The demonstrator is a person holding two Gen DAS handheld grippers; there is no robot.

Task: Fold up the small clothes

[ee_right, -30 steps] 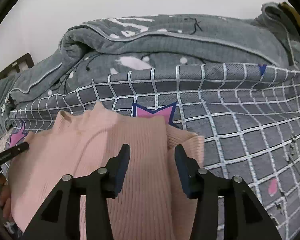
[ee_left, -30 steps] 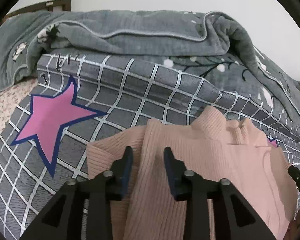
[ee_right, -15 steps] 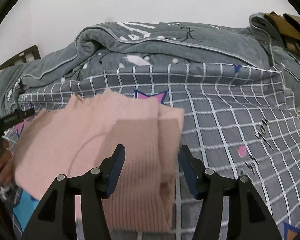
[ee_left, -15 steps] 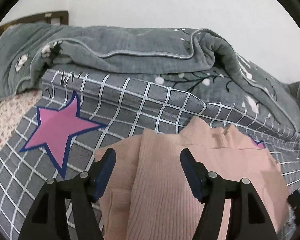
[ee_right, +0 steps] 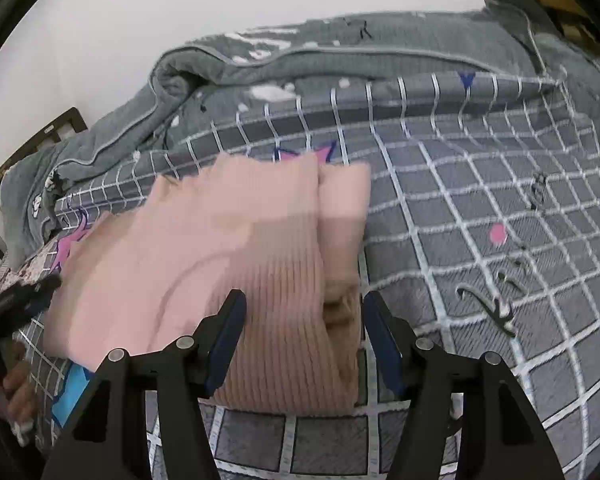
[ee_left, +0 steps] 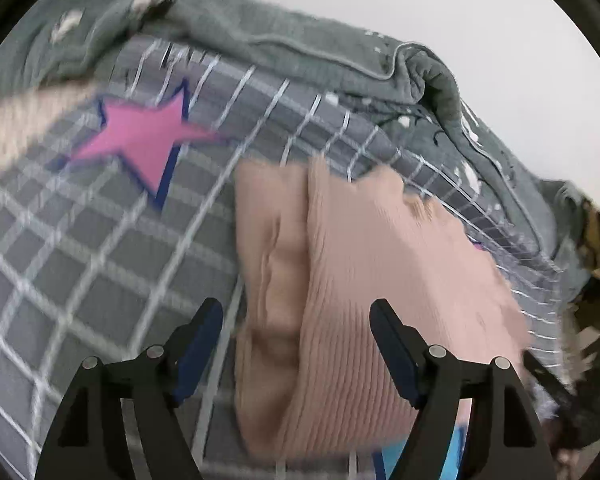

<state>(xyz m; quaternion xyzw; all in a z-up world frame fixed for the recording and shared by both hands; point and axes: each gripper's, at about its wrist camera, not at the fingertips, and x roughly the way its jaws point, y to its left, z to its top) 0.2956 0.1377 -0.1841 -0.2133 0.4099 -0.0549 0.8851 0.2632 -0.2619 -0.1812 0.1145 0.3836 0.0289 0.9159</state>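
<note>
- left gripper (ee_left: 296, 320) is pointing down at the bed, its jaws opening wide; the pink ribbed sweater (ee_left: 364, 280) is lying between them but the pads are not pressing on it.
- right gripper (ee_right: 304, 312) is likewise opening, its fingers standing either side of the sweater's (ee_right: 260, 280) folded edge without gripping it.
- sweater is resting on the grey checked bedsheet (ee_right: 480, 200), folded over so that a narrower layer is showing along one side.
- sheet is carrying a pink star print (ee_left: 140, 136) well to the side of the sweater in the left wrist view.
- grey blanket (ee_right: 340, 52) is lying bunched along the far side of the bed, against the pale wall (ee_right: 180, 0).
- both views are blurring, so the sweater's far edge is hard to read; it is probably the collar end.
- left gripper's hand (ee_right: 16, 388) is showing at the edge of the right wrist view.
</note>
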